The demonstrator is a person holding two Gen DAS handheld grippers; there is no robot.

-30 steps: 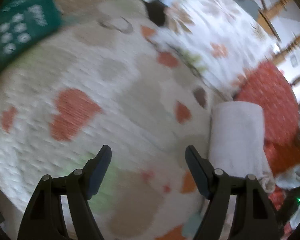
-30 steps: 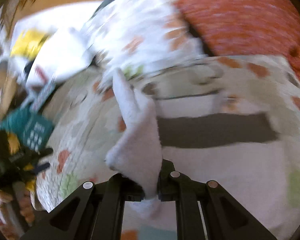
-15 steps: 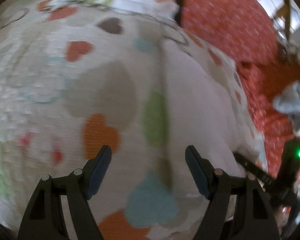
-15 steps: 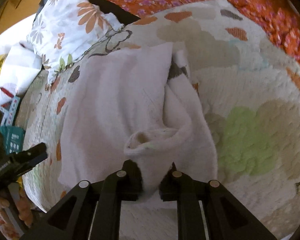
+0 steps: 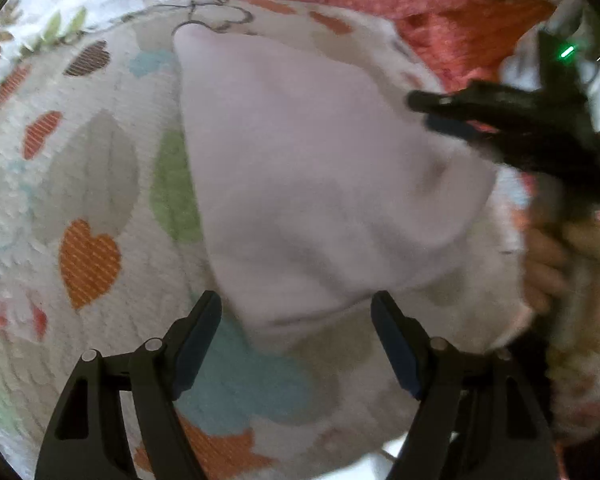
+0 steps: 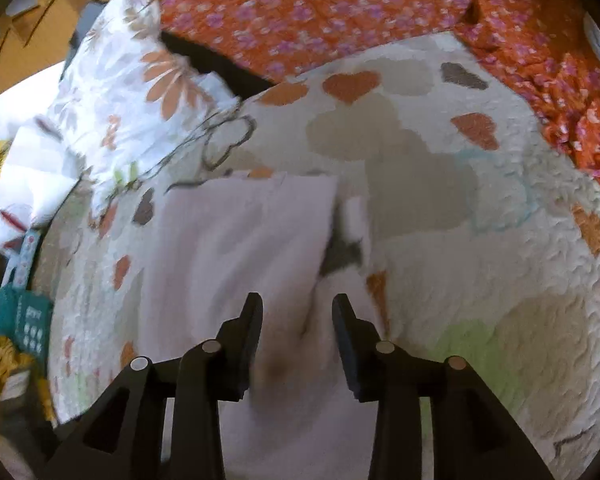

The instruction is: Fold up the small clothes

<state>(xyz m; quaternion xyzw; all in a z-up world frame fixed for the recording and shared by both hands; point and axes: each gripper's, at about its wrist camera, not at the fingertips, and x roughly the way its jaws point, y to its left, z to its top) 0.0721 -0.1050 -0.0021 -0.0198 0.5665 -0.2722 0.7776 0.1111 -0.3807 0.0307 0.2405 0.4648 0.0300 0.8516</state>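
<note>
A pale pink-white small garment [image 5: 320, 184] lies spread on the white heart-patterned quilt [image 5: 80, 184]; it also shows in the right wrist view [image 6: 236, 248]. My left gripper [image 5: 296, 320] is open just above the garment's near edge, holding nothing. My right gripper [image 6: 296, 320] is open over the garment's near part, with cloth lying between its fingers but not pinched. The right gripper also shows in the left wrist view [image 5: 448, 116] at the garment's right side, with a hand behind it.
An orange floral cloth [image 6: 340, 12] lies along the far side of the quilt. A white flowered pillow [image 6: 124, 92] sits at the far left. A teal box [image 6: 24, 320] and yellow items lie at the left edge.
My right gripper was shut on the garment and has opened, leaving it spread on the quilt. My left gripper has swung over to the garment's near edge, still open.
</note>
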